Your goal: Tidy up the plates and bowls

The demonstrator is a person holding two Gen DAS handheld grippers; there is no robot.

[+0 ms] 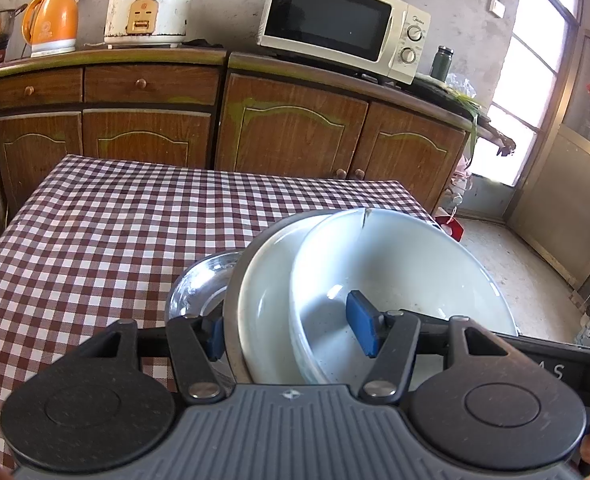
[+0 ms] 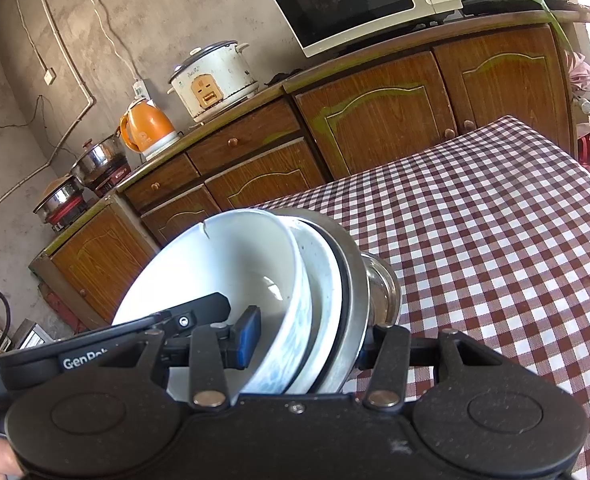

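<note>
Left tool (image 1: 291,330) | clamped on nested bowl stack (image 1: 395,280) | right tool (image 2: 307,336) | clamped on same stack

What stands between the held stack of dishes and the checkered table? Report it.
Nothing visible. The left gripper and right gripper already clamp the stack of dishes between their fingers, and the checkered table shows only bare cloth ahead of it.

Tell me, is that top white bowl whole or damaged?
Damaged: the top white bowl has a crack running in from its far rim, seen in both wrist views. It looks empty, nested in the dishes beneath.
</note>
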